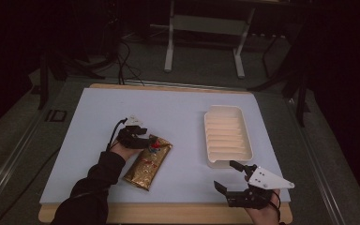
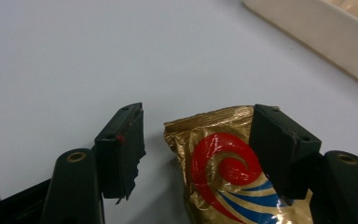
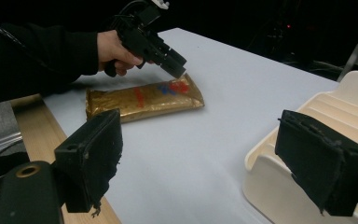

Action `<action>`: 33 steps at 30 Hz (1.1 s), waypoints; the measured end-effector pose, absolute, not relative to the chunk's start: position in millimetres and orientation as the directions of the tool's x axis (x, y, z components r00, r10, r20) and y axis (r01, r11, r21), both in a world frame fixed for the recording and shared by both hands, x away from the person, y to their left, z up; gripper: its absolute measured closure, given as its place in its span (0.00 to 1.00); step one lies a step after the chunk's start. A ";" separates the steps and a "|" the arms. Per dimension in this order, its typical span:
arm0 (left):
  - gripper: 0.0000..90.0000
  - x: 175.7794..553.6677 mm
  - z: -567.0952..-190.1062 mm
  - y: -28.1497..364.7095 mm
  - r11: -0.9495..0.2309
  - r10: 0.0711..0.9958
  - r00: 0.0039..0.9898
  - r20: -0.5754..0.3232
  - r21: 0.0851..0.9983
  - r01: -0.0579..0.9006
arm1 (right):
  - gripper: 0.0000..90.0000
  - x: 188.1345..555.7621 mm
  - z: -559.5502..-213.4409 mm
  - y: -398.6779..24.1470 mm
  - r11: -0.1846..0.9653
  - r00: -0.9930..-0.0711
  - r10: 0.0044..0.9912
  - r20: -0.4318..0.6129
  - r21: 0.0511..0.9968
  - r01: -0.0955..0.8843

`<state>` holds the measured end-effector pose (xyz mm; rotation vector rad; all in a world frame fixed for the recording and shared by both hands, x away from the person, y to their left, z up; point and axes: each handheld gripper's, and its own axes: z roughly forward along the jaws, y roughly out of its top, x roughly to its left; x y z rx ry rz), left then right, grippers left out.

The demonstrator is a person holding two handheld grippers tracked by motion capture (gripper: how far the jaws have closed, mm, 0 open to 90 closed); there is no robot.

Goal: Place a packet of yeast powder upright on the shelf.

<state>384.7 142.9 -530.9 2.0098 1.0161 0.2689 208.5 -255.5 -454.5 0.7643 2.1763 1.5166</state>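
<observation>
High view: gold packet (image 1: 148, 161) lies left of centre on the white surface (image 1: 178, 112); cream tray (image 1: 227, 136) at right. Left gripper (image 1: 146, 139) sits at the packet's far end.

Left gripper view: fingers (image 2: 121, 149) spread, straddling the packet's top edge, not clamped.

Right gripper view: right gripper (image 3: 205, 163) released, beside the tray's near corner.

Gold packet (image 2: 223, 172): my left tongs view cuts its lower part off at the bottom edge; print too blurred to read | cream tray (image 2: 326, 37): I get just a corner, top right, out of focus | right hand (image 1: 262, 213): cropped at the high view's bottom edge
</observation>
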 end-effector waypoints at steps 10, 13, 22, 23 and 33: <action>0.44 392.9 -542.5 136.2 -0.320 0.730 0.642 -0.234 0.712 0.624 | 0.17 210.5 -456.5 -255.5 0.269 -0.779 0.627 0.013 0.935 0.232; 0.44 394.3 -546.8 134.5 -0.325 0.734 0.636 -0.237 0.700 0.636 | 0.17 210.1 -456.0 -255.7 0.269 -0.780 0.626 0.012 0.935 0.230; 0.54 391.2 -547.7 129.6 -0.341 0.738 0.637 -0.222 0.692 0.636 | 0.18 210.5 -456.5 -255.5 0.270 -0.781 0.624 0.017 0.933 0.236; 0.57 390.3 -547.4 129.0 -0.351 0.738 0.641 -0.211 0.692 0.631 | 0.18 210.4 -456.4 -255.4 0.270 -0.780 0.625 0.016 0.934 0.236; 0.90 379.4 -547.8 124.0 -0.367 0.769 0.621 -0.150 0.692 0.622 | 0.21 210.0 -456.0 -255.7 0.271 -0.784 0.620 0.012 0.935 0.229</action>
